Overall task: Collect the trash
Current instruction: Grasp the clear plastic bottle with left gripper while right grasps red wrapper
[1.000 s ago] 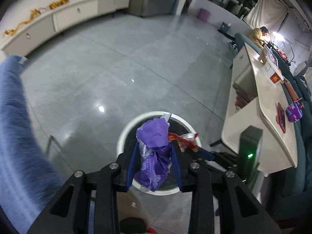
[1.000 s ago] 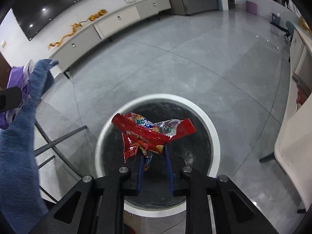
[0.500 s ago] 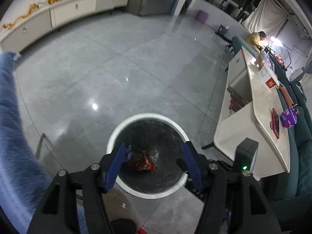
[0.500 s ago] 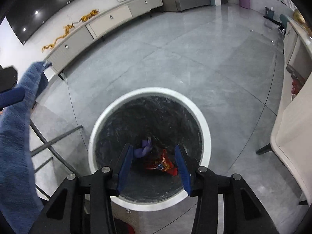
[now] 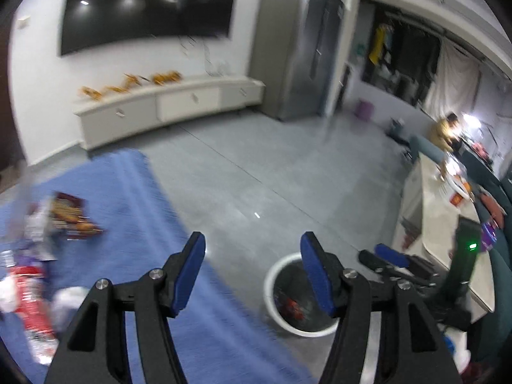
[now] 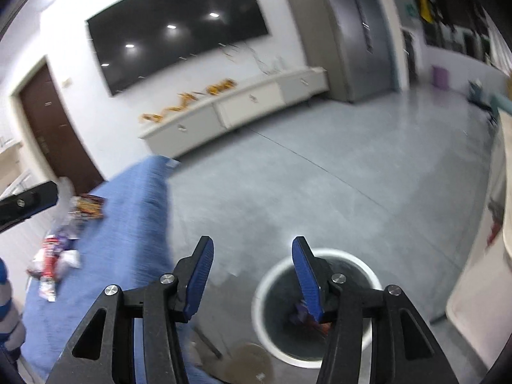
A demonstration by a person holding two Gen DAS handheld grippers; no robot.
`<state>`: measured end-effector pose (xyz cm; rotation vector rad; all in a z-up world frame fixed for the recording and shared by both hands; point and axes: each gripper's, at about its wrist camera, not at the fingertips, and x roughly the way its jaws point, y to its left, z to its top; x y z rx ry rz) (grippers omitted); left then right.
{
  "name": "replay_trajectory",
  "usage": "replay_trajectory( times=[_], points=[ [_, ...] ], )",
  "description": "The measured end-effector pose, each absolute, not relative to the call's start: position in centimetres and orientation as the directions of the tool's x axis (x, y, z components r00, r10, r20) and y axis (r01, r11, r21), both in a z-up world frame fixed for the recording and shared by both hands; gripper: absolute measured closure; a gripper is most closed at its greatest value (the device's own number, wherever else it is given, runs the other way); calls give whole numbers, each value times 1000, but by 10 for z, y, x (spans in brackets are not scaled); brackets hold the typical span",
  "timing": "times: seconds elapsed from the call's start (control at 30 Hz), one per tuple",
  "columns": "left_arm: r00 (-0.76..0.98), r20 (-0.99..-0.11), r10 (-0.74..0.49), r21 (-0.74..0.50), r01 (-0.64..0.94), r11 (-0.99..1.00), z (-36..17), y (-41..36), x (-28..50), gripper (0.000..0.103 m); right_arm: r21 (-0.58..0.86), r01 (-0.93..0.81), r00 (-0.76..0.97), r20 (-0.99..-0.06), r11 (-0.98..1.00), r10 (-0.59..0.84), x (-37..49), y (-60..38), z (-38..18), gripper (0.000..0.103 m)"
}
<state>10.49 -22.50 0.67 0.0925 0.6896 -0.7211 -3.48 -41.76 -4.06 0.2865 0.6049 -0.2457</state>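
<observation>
A round white-rimmed trash bin (image 5: pixel 277 312) stands on the floor; it also shows in the right wrist view (image 6: pixel 320 252). Red and purple wrappers (image 5: pixel 289 305) lie at its bottom. My left gripper (image 5: pixel 251 268) is open and empty, above the edge of a blue-covered table (image 5: pixel 137 224). My right gripper (image 6: pixel 251 272) is open and empty, up and left of the bin. Several wrappers lie on the blue cloth: a dark red snack bag (image 5: pixel 72 216) and a red-and-white wrapper (image 5: pixel 30 300), also seen in the right wrist view (image 6: pixel 51 256). The views are blurred.
A long white cabinet (image 5: pixel 166 105) stands under a wall TV (image 6: pixel 179 28). A beige table (image 5: pixel 444 224) with items is at the right, with a person (image 5: pixel 443 129) seated behind it. Grey floor (image 6: pixel 320 176) lies between.
Both grippers opened over the bin and let go of the purple bag and the red wrapper, which fell in. Both grippers then lifted and swung left toward the blue table.
</observation>
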Motion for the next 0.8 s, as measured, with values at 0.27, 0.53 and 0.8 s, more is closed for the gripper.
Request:
replay_trajectory(
  times=[0.27,0.53,0.8],
  points=[
    [748,-511,-423,-135,416,899,35,-65,102,34,129,89,849,-528,988,-7,-4,-326,7,47],
    [825,-509,-245,-154,192,969,18,73,110,34,126,-85,823,-550,988,141,36,-249,8,45],
    [791,-604,-99,-216,-43,976,-31,170,146,33,184,-247,708,-636,951,307,90,-182,-26,40]
  ],
)
